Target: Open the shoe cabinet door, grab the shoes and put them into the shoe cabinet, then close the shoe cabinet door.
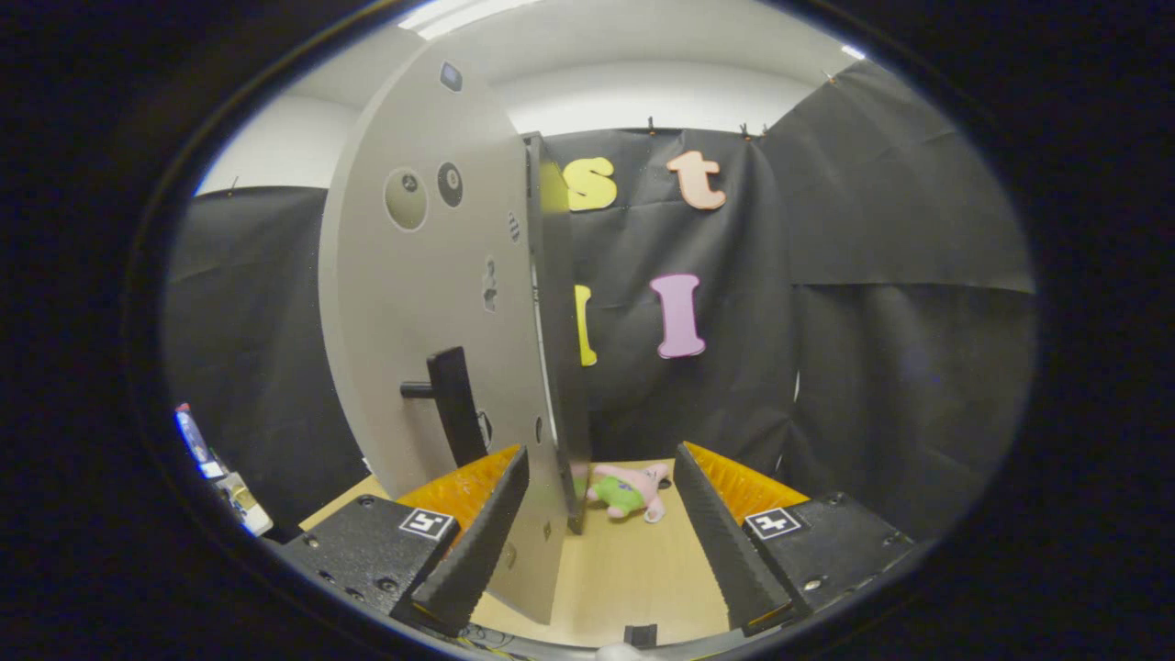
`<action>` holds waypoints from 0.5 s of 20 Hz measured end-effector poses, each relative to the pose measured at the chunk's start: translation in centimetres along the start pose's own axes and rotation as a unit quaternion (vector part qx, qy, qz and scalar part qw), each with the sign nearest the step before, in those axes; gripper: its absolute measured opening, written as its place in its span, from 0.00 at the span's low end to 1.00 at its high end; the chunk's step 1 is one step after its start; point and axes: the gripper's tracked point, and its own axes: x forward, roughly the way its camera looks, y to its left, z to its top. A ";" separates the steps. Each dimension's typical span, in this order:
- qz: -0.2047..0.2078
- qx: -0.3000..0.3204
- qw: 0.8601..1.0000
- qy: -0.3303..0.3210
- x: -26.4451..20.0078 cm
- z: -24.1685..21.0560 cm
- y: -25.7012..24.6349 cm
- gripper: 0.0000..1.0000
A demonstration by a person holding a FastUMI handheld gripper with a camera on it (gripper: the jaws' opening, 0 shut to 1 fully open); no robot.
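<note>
Shoe cabinet door [431, 303] stands upright and ajar just ahead of your gripper [597, 537], its free edge sitting between the spread fingers, nearer the left one; neither finger presses on it. A dark handle [454, 404] juts from its pale face. Your gripper points level over the wooden bench [624, 569]. Beyond the fingers lies a pink and green plush toy [629, 491], black cloth walls behind it.
</note>
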 end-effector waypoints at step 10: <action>0.024 -0.036 0.999 0.002 0.6 0.0 5.0 0.96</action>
